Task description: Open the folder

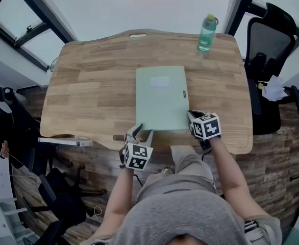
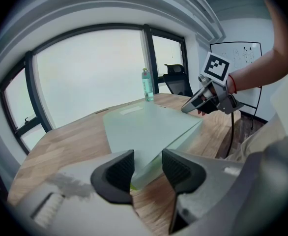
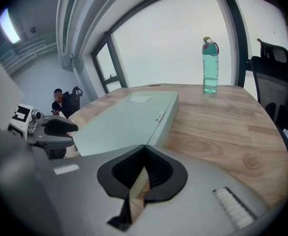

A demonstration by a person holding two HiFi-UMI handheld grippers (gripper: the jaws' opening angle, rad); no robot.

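A pale green folder (image 1: 160,97) lies closed and flat in the middle of the wooden table (image 1: 88,91). My left gripper (image 1: 142,133) is at the folder's near left corner. In the left gripper view that corner (image 2: 149,132) reaches in between the two dark pads (image 2: 118,173), with a gap still showing on the right side. My right gripper (image 1: 191,117) is at the near right corner. In the right gripper view its jaws (image 3: 143,173) are shut on a thin pale edge of the folder (image 3: 129,117).
A green water bottle (image 1: 207,33) stands at the table's far right corner. Black office chairs stand to the right (image 1: 267,40) and left (image 1: 6,116) of the table. The table's near edge runs just behind both grippers, by the person's knees.
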